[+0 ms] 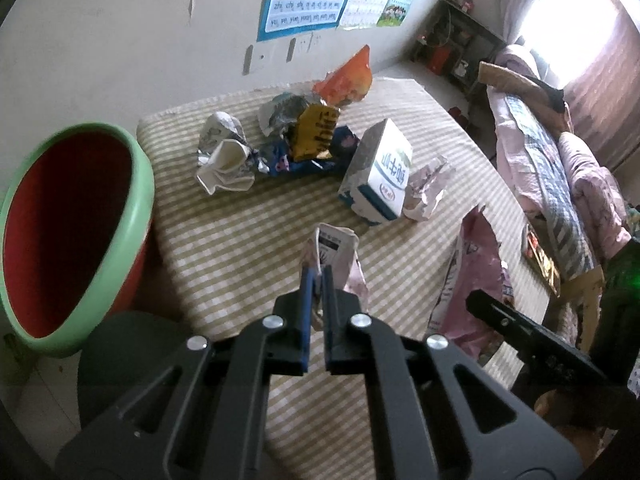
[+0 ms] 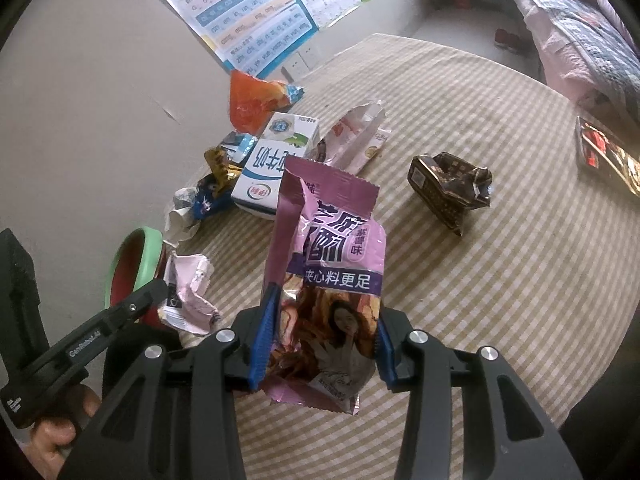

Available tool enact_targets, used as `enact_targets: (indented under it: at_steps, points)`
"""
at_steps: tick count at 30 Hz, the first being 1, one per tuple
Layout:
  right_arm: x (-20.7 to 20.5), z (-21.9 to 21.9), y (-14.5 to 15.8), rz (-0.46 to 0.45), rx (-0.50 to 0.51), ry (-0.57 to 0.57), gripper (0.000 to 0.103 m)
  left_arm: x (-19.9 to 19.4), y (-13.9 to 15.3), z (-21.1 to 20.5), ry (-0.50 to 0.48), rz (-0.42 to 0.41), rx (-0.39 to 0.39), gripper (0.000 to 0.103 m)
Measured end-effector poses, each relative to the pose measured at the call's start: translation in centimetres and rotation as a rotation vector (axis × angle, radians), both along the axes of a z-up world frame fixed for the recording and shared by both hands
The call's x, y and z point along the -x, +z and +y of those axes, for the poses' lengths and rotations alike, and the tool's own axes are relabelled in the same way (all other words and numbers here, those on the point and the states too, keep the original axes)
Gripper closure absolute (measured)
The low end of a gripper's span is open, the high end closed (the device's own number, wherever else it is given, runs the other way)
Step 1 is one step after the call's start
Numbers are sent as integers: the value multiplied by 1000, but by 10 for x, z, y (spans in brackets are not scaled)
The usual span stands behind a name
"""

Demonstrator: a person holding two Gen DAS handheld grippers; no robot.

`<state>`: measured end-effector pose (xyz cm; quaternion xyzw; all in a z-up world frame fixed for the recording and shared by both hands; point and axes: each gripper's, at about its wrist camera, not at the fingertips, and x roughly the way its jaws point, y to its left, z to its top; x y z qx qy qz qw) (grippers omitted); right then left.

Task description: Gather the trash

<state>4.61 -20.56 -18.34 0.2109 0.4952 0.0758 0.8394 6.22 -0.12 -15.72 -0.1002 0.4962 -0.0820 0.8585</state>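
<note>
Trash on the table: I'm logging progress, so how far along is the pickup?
Done: nothing shows; the bin looks empty inside. In hand: left tongs pinch a crumpled pink wrapper; right tongs hold a purple snack bag. Left: milk carton, orange bag, brown wrapper, more crumpled packets.

Daylight floods from the window (image 1: pixel 576 20), blown white; my views bend at the edges, soft and slightly hazy.

- Tabletop (image 2: pixel 480 240): beige and white stripes.
- Bin (image 1: pixel 136 184): green rim, red inside.
- Snack bag (image 2: pixel 332 248): purple and pink.
- Milk carton (image 1: pixel 380 176): white and blue.
- Wrapper (image 1: pixel 346 78): orange.
</note>
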Motion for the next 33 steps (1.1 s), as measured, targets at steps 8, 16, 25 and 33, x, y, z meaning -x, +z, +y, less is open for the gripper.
enact_targets:
  at_steps: [8, 16, 25, 33]
  points:
    - [2, 12, 17, -37, -7, 38, 62, 9, 18, 11, 35, -53, -2, 99]
    - [2, 24, 36, -82, -15, 65, 62, 15, 37, 23, 60, -110, 2, 99]
    - [4, 42, 46, -88, 21, 103, 62, 20, 49, 36, 77, -152, 28, 99]
    - [0, 66, 52, -92, 50, 151, 62, 25, 55, 59, 114, -187, 33, 99]
